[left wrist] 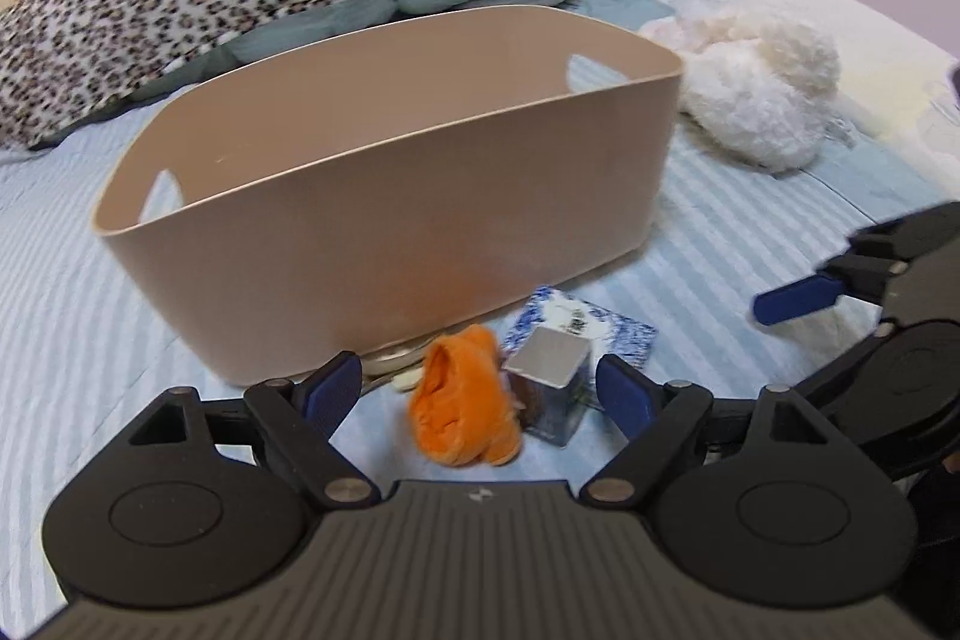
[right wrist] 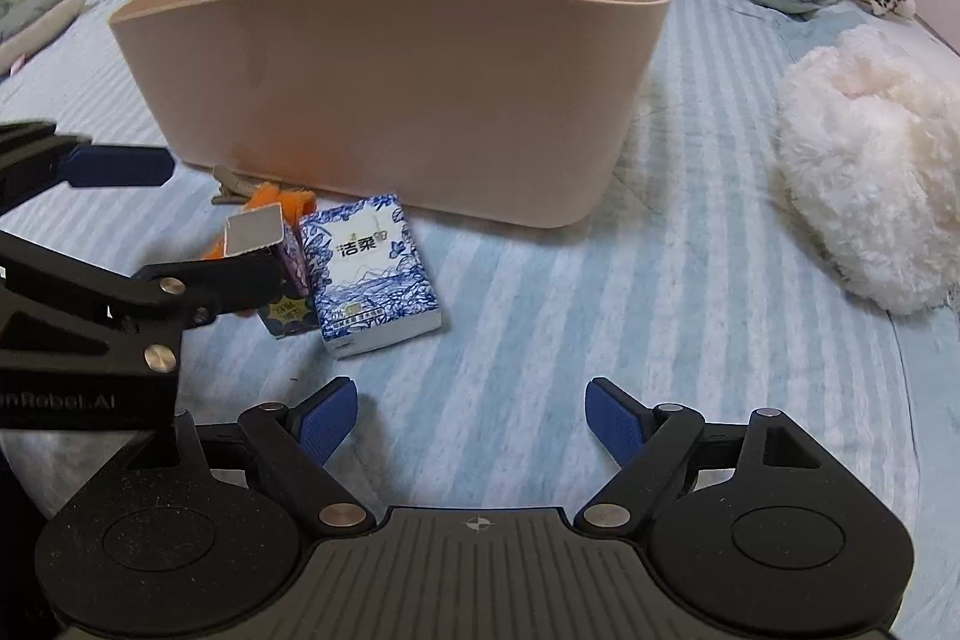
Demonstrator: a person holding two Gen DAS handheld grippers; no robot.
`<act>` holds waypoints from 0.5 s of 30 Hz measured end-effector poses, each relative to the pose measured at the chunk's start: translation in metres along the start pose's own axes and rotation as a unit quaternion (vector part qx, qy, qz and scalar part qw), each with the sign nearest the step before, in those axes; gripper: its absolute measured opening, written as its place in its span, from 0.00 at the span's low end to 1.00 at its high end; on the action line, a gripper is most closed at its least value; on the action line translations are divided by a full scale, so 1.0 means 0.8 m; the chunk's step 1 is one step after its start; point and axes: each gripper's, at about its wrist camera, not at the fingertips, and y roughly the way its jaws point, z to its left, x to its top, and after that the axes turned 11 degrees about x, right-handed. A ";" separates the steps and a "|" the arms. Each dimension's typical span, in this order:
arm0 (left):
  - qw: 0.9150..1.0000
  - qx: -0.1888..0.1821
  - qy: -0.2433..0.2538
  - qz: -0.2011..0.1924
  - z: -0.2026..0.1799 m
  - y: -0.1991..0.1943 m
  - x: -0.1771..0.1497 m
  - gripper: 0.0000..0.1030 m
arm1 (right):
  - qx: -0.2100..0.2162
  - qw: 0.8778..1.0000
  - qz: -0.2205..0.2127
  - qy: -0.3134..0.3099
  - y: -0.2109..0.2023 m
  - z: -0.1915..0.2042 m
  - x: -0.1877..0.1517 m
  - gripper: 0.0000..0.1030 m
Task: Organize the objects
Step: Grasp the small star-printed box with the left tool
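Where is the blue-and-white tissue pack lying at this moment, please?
The tissue pack lies flat on the striped bedsheet, just in front of the beige basket, with the small carton against its left side.

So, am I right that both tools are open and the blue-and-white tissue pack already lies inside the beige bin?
Not quite: the tissue pack lies on the bedsheet in front of the beige bin, as the right wrist view shows. The left tool and right tool are indeed open.

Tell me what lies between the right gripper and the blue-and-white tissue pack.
Only bare striped bedsheet, as the right wrist view shows. The open right gripper faces the tissue pack with nothing in the way; the left gripper sits off to the side.
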 end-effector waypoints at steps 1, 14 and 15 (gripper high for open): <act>1.000 -0.002 0.005 -0.002 -0.003 0.001 0.000 0.75 | -0.001 1.000 0.003 -0.004 0.002 0.001 0.000 0.82; 1.000 -0.020 0.012 -0.003 -0.011 0.006 0.002 0.26 | 0.008 1.000 -0.001 0.002 0.008 0.001 0.002 0.82; 1.000 -0.012 0.006 -0.006 -0.008 0.004 0.001 0.25 | 0.012 1.000 -0.003 0.003 0.008 0.003 0.002 0.82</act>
